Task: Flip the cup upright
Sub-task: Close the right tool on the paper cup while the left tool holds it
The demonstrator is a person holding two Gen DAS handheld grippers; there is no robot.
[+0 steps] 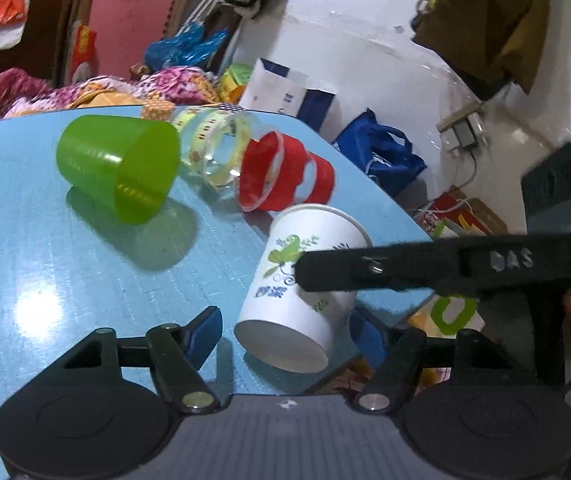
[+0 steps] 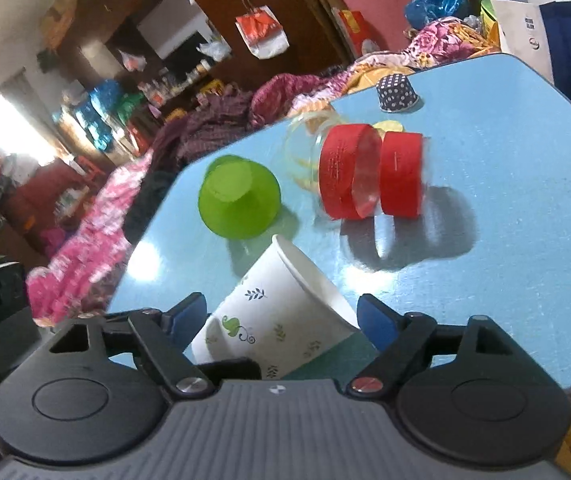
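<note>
Paper cup (image 2: 281, 320) tilted between wide-open right gripper (image 2: 281, 320), left gripper (image 1: 285, 334) open

green cup (image 1: 119, 166) on its side, left centre | glass jar (image 1: 215, 148) beside it | red-banded cup (image 1: 285, 172) centre | blue table (image 1: 45, 280) | blue bag (image 1: 381, 152) right | floral cloth (image 2: 85, 256) left

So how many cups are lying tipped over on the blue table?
4 at least: paper cup nearest, between both sets of jaws; green cup far left; red-sleeved cup middle; clear glass behind it. Others may be hidden.
</note>
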